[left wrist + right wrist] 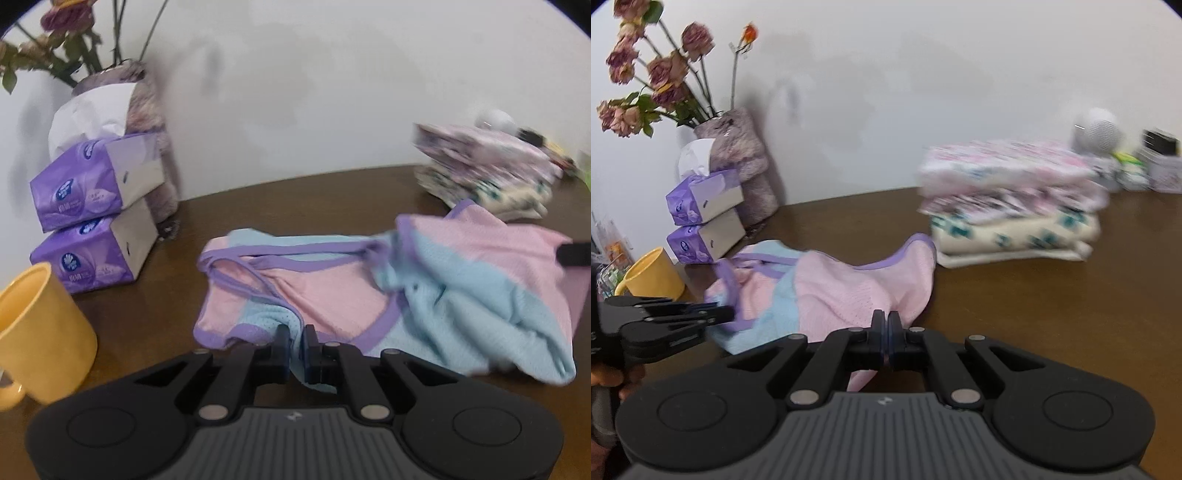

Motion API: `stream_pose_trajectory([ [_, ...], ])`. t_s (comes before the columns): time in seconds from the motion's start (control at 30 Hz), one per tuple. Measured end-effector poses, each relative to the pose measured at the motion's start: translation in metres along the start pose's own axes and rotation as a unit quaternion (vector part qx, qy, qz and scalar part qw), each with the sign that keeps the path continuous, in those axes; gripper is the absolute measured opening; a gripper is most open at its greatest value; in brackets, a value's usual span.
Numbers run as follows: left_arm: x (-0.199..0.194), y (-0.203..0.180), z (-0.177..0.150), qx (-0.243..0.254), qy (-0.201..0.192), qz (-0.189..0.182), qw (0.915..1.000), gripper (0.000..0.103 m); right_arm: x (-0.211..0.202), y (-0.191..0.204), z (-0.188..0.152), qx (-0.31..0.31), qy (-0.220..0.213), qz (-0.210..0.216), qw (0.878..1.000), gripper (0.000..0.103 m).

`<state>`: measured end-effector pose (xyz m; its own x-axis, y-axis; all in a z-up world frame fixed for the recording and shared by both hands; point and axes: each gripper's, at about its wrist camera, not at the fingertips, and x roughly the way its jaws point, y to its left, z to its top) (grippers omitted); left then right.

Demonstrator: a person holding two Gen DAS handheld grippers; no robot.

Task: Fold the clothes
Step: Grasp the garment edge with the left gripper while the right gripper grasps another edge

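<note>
A small pink and light-blue mesh garment with purple trim lies rumpled on the brown table. My left gripper is shut on its near blue edge, with cloth pinched between the pads. In the right wrist view the same garment is bunched up, and my right gripper is shut on its pink edge; a flap of pink cloth hangs below the jaws. The left gripper shows at the left of that view, holding the garment's purple-trimmed corner.
Folded patterned clothes are stacked at the back right of the table. Two purple tissue boxes stand stacked at the left, beside a fuzzy vase of dried roses. A yellow mug sits near left. Small items line the far right wall.
</note>
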<state>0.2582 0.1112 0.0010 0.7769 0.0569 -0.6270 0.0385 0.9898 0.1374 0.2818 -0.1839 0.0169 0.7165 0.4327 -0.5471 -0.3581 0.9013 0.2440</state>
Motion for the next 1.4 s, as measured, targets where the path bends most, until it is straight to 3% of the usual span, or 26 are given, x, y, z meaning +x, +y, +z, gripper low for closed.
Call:
stream_pose_trajectory([
  [0.27, -0.075, -0.032, -0.054, 0.047, -0.004, -0.030, 0.9985, 0.006, -0.071, -0.047, -0.041, 0.037, 0.004, -0.026, 0.999, 0.001],
  [0.43, -0.106, -0.041, -0.073, 0.047, -0.003, -0.046, 0.9979, 0.007, -0.101, -0.059, -0.059, 0.043, 0.003, -0.050, 0.998, 0.006],
  [0.53, -0.121, -0.042, -0.071, 0.032, -0.013, -0.057, 0.9978, 0.019, -0.120, -0.058, -0.061, 0.038, -0.020, -0.064, 0.997, 0.015],
  [0.57, -0.125, -0.043, -0.067, 0.030, -0.020, -0.061, 0.9975, 0.024, -0.125, -0.055, -0.060, 0.030, -0.029, -0.065, 0.997, 0.025],
  [0.63, -0.133, -0.047, -0.056, 0.029, -0.034, -0.071, 0.9965, 0.043, -0.130, -0.043, -0.056, 0.000, -0.040, -0.055, 0.998, 0.041],
  [0.8, -0.113, -0.077, -0.019, 0.052, -0.029, -0.099, 0.9933, 0.067, -0.098, 0.006, -0.048, -0.099, -0.006, -0.025, 0.995, 0.043],
  [0.93, -0.074, -0.091, -0.001, 0.030, 0.001, -0.095, 0.9950, 0.066, -0.067, 0.035, -0.048, -0.154, 0.018, -0.023, 0.988, 0.045],
  [1.17, -0.046, -0.086, -0.007, 0.003, 0.036, -0.121, 0.9920, 0.062, -0.056, 0.041, -0.059, -0.162, 0.032, -0.002, 0.986, 0.046],
  [1.3, -0.043, -0.086, -0.009, 0.002, 0.039, -0.133, 0.9903, 0.033, -0.056, 0.041, -0.062, -0.166, 0.029, -0.010, 0.986, 0.038],
  [1.33, -0.042, -0.086, -0.009, 0.002, 0.040, -0.137, 0.9898, 0.024, -0.055, 0.039, -0.062, -0.164, 0.032, -0.011, 0.986, 0.029],
  [1.37, -0.043, -0.087, -0.009, 0.005, 0.038, -0.140, 0.9894, 0.021, -0.053, 0.037, -0.062, -0.159, 0.037, -0.010, 0.986, 0.019],
  [1.4, -0.044, -0.089, -0.009, 0.010, 0.036, -0.143, 0.9891, 0.015, -0.051, 0.036, -0.062, -0.156, 0.042, -0.009, 0.987, 0.014],
])
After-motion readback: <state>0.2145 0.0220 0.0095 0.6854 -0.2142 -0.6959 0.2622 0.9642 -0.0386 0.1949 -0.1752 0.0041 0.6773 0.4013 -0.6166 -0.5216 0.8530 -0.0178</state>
